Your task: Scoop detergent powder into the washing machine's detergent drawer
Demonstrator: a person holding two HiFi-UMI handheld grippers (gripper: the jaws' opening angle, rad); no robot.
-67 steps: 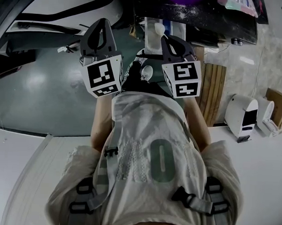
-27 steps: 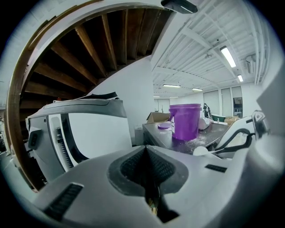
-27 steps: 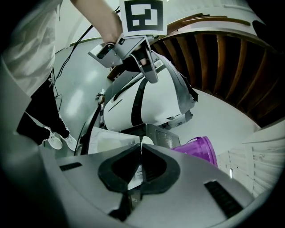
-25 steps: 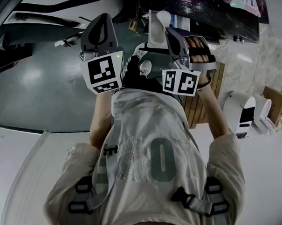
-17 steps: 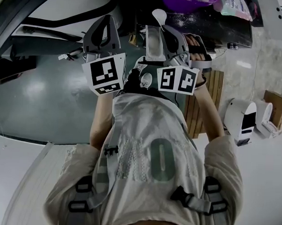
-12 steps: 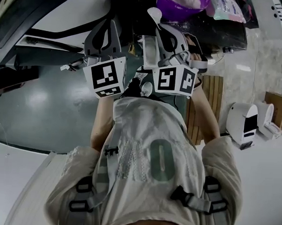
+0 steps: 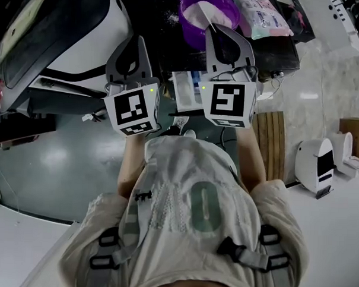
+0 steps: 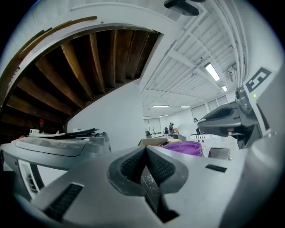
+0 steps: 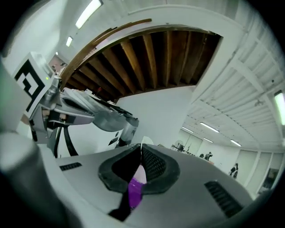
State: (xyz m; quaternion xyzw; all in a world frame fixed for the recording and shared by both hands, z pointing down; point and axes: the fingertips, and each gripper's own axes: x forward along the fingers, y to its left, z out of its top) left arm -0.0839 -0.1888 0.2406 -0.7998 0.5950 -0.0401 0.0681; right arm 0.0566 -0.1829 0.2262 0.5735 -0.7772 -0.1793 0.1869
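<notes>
Scoop at purple bowl, pouch beside

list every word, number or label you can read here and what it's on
"0" (or a letter O): one large character on the person's shirt; the marks either side of it are too faint to read.
Packet beside the purple bowl: print too small to read.
Left gripper and right gripper, which holds the scoop: square marker patterns only, no words.
</notes>
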